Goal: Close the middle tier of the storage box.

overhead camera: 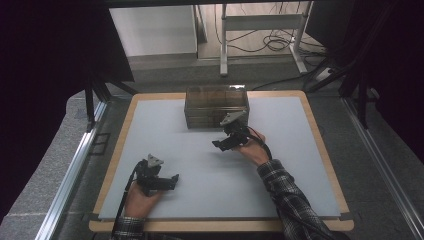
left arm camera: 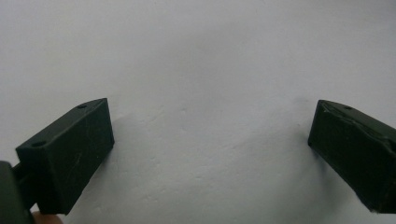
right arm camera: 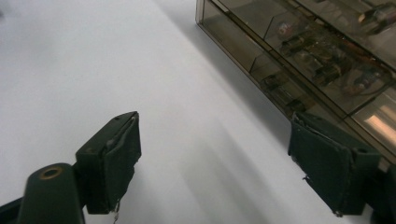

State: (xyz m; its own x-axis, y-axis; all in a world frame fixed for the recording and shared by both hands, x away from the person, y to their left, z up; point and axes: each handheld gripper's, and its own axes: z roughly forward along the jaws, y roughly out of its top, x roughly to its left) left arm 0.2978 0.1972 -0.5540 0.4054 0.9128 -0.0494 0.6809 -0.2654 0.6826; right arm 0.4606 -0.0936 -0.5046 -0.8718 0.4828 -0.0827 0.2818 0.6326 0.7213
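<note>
The smoked, see-through plastic drawer box [overhead camera: 216, 106] stands at the far middle of the tabletop [overhead camera: 290, 165], a matte pale sheet on a wood-edged board. In the right gripper view, small items behind its tinted drawer fronts are blurred, possibly electronic parts. The right gripper [overhead camera: 226, 142] sits just in front of the box, jaws apart and empty. The left gripper [overhead camera: 167, 181] rests near the front edge, well apart from the box, jaws wide over bare surface.
</note>
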